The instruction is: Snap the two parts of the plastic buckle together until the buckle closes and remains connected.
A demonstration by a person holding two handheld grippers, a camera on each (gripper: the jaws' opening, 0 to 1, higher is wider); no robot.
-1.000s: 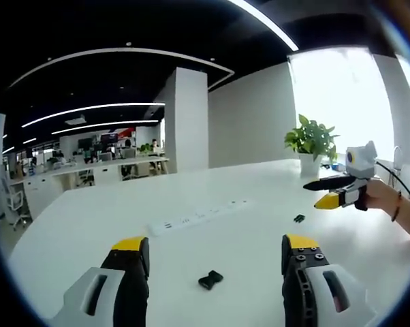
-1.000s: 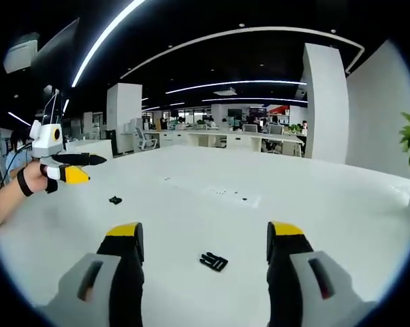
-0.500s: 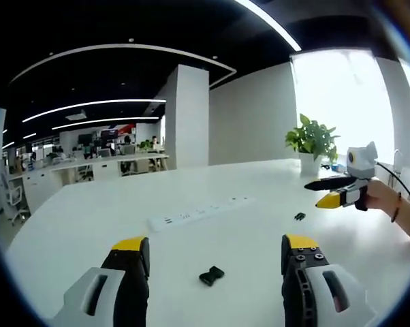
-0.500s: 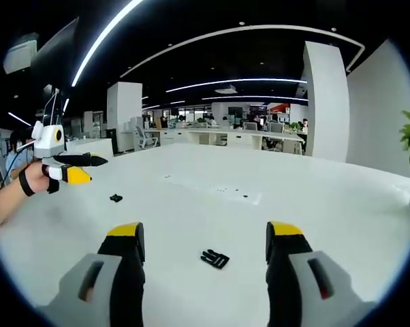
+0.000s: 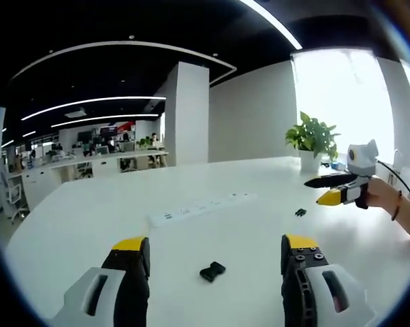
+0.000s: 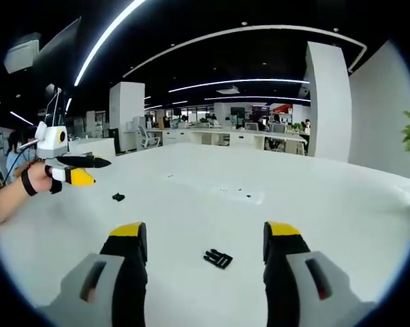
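Two black buckle parts lie apart on the white table (image 5: 89, 231). One small black buckle part (image 5: 212, 271) lies just ahead of my left gripper (image 5: 215, 245), which is open and empty. The pronged black part (image 6: 218, 258) lies just ahead of my right gripper (image 6: 205, 230), also open and empty. In the left gripper view the pronged part (image 5: 300, 212) sits far right, below the right gripper (image 5: 322, 191) held in a hand. In the right gripper view the other part (image 6: 118, 197) lies below the left gripper (image 6: 89, 171).
A white power strip (image 5: 198, 208) lies across the table's middle and shows faintly as a power strip (image 6: 222, 193) in the right gripper view. A potted plant (image 5: 312, 142) stands at the far right edge. A forearm (image 6: 7, 201) reaches in from the left.
Both views have drifted slightly with the hands. The two buckle parts lie where they were, and both grippers stay open.
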